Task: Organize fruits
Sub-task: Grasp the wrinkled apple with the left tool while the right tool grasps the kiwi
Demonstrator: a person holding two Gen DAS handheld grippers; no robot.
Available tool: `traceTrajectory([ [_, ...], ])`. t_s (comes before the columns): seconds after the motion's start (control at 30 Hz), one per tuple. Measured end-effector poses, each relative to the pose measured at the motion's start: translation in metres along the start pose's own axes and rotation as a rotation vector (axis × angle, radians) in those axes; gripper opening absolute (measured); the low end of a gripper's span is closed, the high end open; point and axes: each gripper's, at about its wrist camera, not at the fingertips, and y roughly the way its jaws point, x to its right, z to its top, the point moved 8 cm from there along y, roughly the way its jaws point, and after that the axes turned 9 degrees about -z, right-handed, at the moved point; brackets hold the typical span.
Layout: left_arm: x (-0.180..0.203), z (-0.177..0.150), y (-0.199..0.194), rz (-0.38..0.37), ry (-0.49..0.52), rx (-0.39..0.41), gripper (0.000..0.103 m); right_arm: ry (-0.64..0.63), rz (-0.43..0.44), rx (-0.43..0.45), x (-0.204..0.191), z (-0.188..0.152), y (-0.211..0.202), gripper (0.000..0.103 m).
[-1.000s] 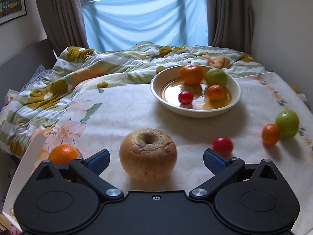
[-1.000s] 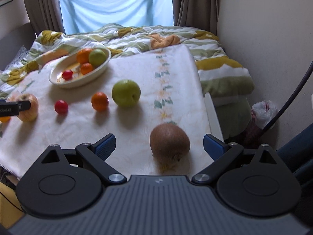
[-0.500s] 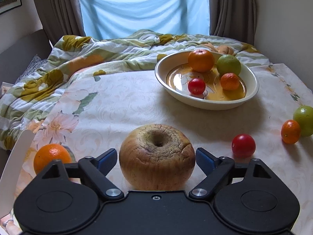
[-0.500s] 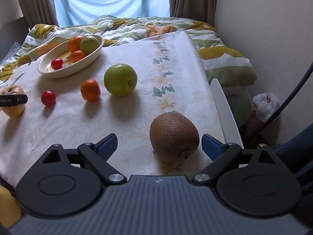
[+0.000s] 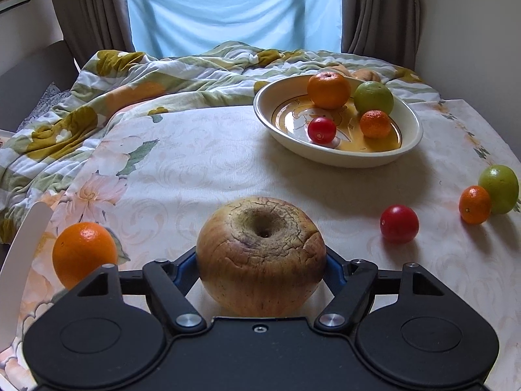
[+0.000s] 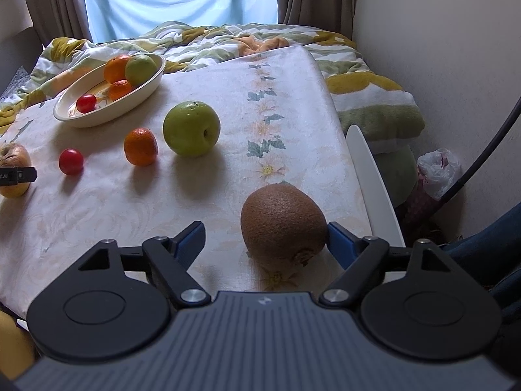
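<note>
My left gripper (image 5: 260, 265) is closed against both sides of a wrinkled brownish apple (image 5: 260, 254) that rests on the tablecloth; the apple also shows at the left edge of the right wrist view (image 6: 11, 169). My right gripper (image 6: 265, 236) is open around a brown kiwi (image 6: 281, 223); the right finger touches it and the left finger stands apart. A cream bowl (image 5: 407, 145) at the back holds an orange, a green fruit, a small mandarin and a red tomato.
Loose on the cloth are an orange (image 5: 83, 252), a red tomato (image 5: 399, 223), a mandarin (image 6: 140, 146) and a green apple (image 6: 191, 128). A rumpled blanket (image 5: 146, 78) lies behind. The table's right edge (image 6: 338, 150) drops beside the wall.
My left gripper moved forward and closed on the wrinkled apple. My right gripper moved forward until the kiwi sat between its fingers, and narrowed somewhat.
</note>
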Motion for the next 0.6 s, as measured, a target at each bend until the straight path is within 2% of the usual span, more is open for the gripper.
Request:
traceTrajectory([
  [0.23,0.002,-0.012,-0.011,-0.016,0.006,-0.010,0.078,0.023,-0.006,-0.012,0.005,0.002,0.004,0.083],
  [0.37,0.002,-0.016,-0.016,-0.028,0.002,-0.008,0.078,0.006,-0.025,-0.009,0.006,0.003,0.007,0.073],
  [0.6,0.004,-0.019,-0.031,-0.046,-0.003,0.004,0.078,-0.026,-0.011,0.006,0.004,0.006,0.004,0.072],
])
